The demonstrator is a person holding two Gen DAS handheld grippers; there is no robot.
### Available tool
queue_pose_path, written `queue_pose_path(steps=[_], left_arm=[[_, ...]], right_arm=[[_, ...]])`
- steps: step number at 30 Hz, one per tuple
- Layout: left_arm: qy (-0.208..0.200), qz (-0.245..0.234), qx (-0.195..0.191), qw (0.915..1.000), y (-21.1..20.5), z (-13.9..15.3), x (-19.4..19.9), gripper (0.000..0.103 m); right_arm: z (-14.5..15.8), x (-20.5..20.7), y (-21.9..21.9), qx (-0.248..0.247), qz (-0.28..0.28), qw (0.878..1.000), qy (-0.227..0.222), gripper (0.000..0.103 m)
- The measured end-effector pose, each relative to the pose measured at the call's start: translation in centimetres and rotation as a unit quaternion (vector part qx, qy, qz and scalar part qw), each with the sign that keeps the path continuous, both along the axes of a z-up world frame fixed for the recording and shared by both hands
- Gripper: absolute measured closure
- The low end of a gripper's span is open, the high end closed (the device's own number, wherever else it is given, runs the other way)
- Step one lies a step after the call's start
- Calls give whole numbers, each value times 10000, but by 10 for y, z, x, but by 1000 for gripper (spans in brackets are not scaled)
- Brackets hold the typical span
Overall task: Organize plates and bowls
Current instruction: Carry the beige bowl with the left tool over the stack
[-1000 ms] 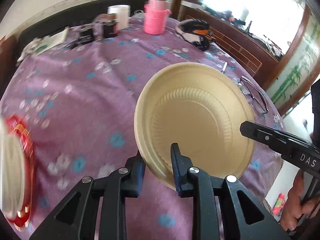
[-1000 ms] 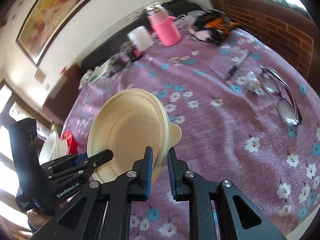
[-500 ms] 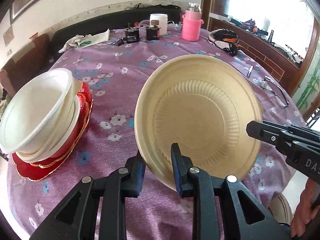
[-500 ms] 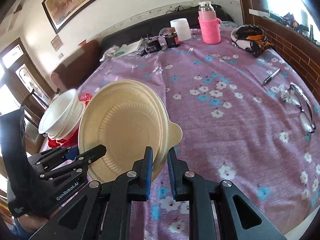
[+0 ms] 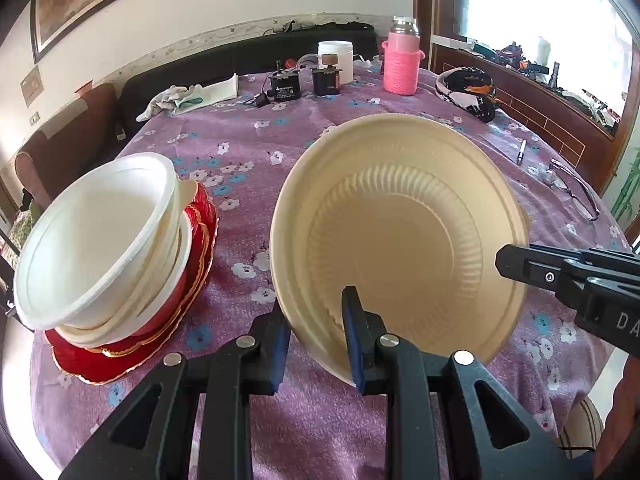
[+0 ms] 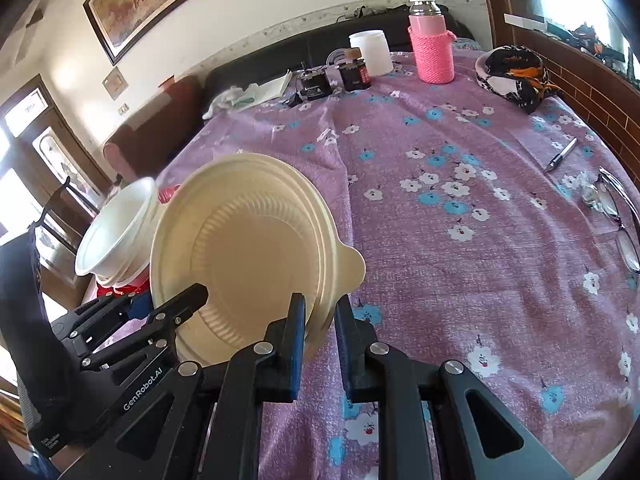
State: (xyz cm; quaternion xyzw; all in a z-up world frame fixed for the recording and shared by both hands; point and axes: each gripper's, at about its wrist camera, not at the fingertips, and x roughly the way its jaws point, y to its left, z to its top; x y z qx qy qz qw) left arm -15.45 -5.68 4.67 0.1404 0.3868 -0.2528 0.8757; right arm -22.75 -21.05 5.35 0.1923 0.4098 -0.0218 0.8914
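A beige disposable bowl with a ribbed inside and a small tab on its rim hangs tilted above the purple flowered tablecloth. My left gripper is shut on its lower rim. My right gripper is shut on the opposite rim beside the tab, where the bowl shows its underside. Each gripper appears in the other's view: the right gripper, the left gripper. To the left stands a leaning stack of white bowls on red gold-edged plates, also partly seen as white bowls.
At the table's far side are a pink-sleeved bottle, a white jar, two small black boxes and gloves. A patterned cap, a pen and glasses lie on the right. A dark sofa lines the wall.
Both grippers have swung left over the table with the beige bowl held between them. The stack of white bowls on red plates has come fully into view at the left.
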Motion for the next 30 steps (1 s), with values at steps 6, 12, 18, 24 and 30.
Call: queue_pose_path(steps=[6, 12, 18, 24, 30], left_arm=[[-25, -30, -94, 9999, -5, 2, 7, 80], [-144, -38, -163, 9998, -7, 10, 11, 77], [-358, 113, -321, 9988, 8, 33, 19, 77], [-602, 281, -456, 9968, 26, 53, 25, 76], [-665, 436, -573, 9952, 43, 63, 33, 76]], right_arm=[[4, 6, -2, -99, -27, 9999, 57, 87], [20, 10, -5, -196, 2, 9998, -90, 87], [41, 23, 2, -125, 179, 9994, -249, 87], [61, 37, 18, -187, 369, 9982, -443, 87], [73, 48, 30, -220, 519, 9969, -554, 87]])
